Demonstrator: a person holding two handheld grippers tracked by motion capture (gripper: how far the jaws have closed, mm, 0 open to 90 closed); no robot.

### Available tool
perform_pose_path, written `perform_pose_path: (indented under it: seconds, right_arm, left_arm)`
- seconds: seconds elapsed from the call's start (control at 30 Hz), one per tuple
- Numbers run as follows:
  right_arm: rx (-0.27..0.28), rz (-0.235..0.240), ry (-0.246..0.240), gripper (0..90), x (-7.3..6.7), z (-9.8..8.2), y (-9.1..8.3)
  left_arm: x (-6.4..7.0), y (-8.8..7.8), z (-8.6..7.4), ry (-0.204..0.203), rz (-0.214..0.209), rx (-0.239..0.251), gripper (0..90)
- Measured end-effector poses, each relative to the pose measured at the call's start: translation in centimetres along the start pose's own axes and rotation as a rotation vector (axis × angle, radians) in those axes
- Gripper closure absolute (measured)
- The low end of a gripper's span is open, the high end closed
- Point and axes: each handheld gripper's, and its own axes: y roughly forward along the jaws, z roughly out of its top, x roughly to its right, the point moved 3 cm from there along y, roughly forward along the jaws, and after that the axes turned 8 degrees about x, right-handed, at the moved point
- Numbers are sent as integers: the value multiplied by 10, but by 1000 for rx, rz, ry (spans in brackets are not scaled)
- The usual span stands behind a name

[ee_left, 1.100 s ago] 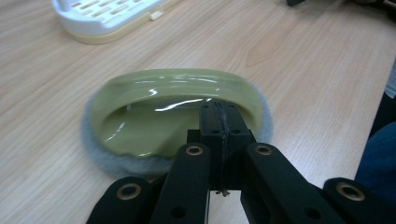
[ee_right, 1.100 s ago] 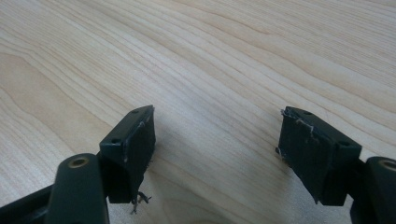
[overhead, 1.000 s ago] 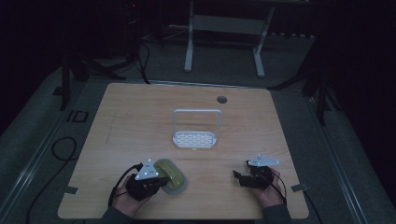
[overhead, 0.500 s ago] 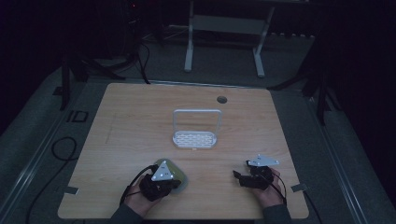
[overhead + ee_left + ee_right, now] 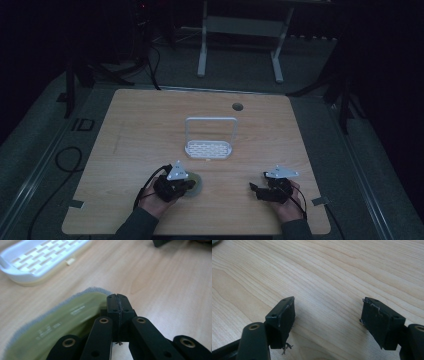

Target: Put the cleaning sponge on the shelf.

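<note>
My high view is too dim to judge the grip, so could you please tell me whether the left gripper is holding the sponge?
Observer: No. The left gripper is shut, pads meeting with nothing between them; the sponge lies beside the jaws.
Operator: Thank you. And the right gripper?
Observer: The right gripper is open, with only the bare wood of the table between its pads.
Operator: What is the white rack's floor like?
Observer: The white rack has brick-pattern slots, and a cream tray sits under it.
</note>
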Motion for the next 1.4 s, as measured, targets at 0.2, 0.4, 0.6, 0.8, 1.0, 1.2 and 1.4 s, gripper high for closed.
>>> perform_pose_path:
  seconds: [0.2,0.4,0.6,0.8,1.0,1.2,1.4]
  right_arm:
    - [0,0,0,267,0,0,0]
    - [1,0,-3,267,0,0,0]
    - [0,0,-1,267,0,0,0]
    - [0,0,0,267,0,0,0]
    - [-1,0,-1,267,0,0,0]
    - [0,0,-1,267,0,0,0]
    - [0,0,-1,267,0,0,0]
  left_arm:
    - [-12,1,5,3,25,-9,900]
    - [-22,2,9,-15,52,-5,900]
    - [-32,-6,15,-31,48,18,898]
    - [-42,-14,20,-50,26,35,796]
    - [-48,-20,23,-44,4,28,703]
    - [-55,-22,26,-38,-14,8,641]
    - [-61,-24,29,-28,-28,-21,625]
